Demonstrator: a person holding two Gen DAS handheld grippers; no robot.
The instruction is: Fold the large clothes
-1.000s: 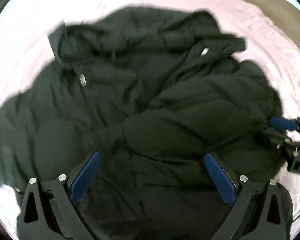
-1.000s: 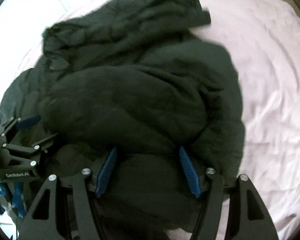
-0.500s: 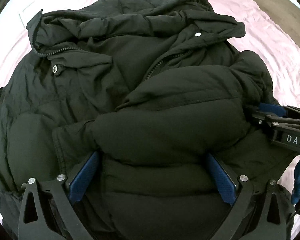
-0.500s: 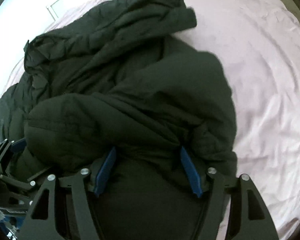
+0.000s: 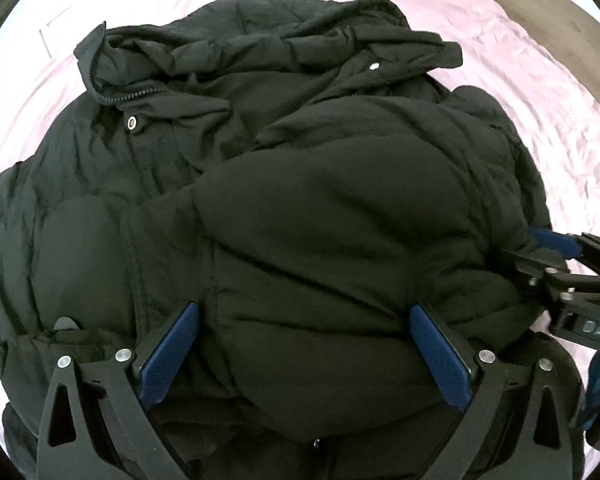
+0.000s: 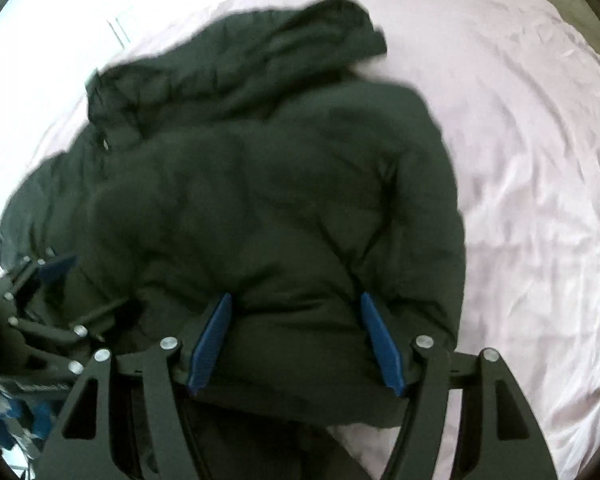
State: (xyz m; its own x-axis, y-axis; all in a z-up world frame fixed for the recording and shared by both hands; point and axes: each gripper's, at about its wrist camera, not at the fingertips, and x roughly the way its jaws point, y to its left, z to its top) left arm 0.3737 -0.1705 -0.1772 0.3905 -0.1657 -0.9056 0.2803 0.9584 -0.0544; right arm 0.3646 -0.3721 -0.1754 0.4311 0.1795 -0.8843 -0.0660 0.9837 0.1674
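Observation:
A black puffer jacket (image 5: 300, 208) lies on a pink bedsheet (image 5: 540, 92), its hood and zip collar at the far end. A puffy folded part lies over its near half. My left gripper (image 5: 304, 344) has its jaws wide apart with the thick jacket bulging between the blue pads. My right gripper (image 6: 296, 336) also grips a thick fold of the jacket (image 6: 260, 200) between its blue pads. The right gripper also shows in the left wrist view (image 5: 556, 272) at the jacket's right edge. The left gripper shows in the right wrist view (image 6: 48, 280) at the left.
The pink sheet (image 6: 520, 160) stretches wide to the right of the jacket. A wooden bed frame and floor (image 5: 548, 4) show at the far right. A white wall or door (image 5: 40, 20) is beyond the bed on the left.
The folded near part of the jacket has been carried further over the body towards the hood. Both grippers moved forward with it, keeping their hold.

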